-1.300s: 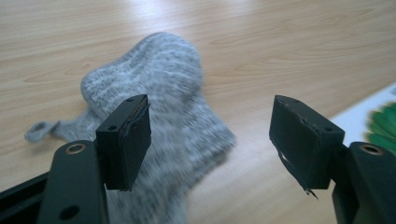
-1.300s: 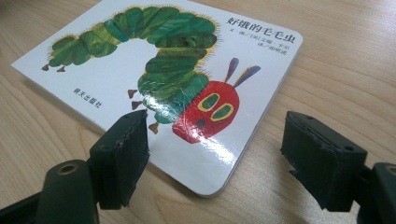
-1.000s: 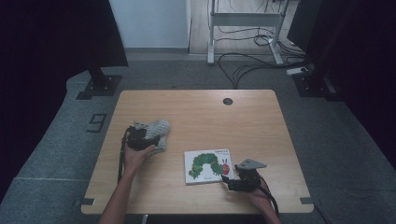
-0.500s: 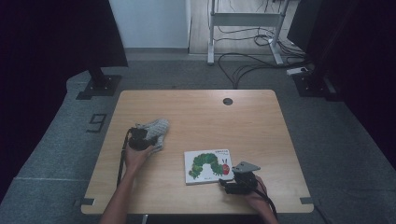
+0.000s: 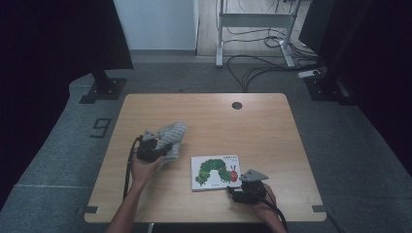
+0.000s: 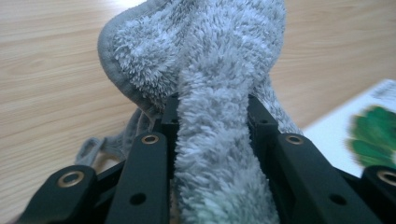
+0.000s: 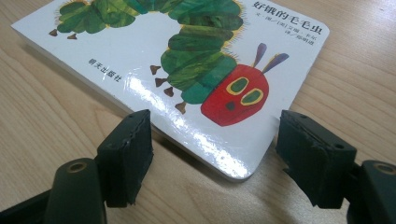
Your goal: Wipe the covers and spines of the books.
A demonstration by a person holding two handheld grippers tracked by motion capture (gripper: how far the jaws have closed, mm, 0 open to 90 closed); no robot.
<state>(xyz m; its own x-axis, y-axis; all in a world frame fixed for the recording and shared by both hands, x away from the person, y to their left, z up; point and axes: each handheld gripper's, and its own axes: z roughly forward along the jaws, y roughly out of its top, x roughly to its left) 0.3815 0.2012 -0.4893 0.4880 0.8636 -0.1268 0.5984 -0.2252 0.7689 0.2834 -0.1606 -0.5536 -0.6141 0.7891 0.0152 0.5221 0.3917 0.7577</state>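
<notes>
Lying near the desk's (image 5: 272,104) front edge, right of centre, the book (image 7: 187,70) pointed one rounded corner between the right tongs' (image 7: 212,158) spread jaws, which had just been narrowing without touching it. The left tongs (image 6: 212,154) had just pinched the grey towel (image 6: 210,70) toward the desk's left edge.

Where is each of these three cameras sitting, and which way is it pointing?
High view: above the person's side, looking forward and down on the table; both forearms, left gripper, right gripper.
Left gripper view: on the left gripper, looking along its jaws, shut on the grey cloth.
Right gripper view: on the right gripper, jaws open at a corner of the book.
All three show the book.
</notes>
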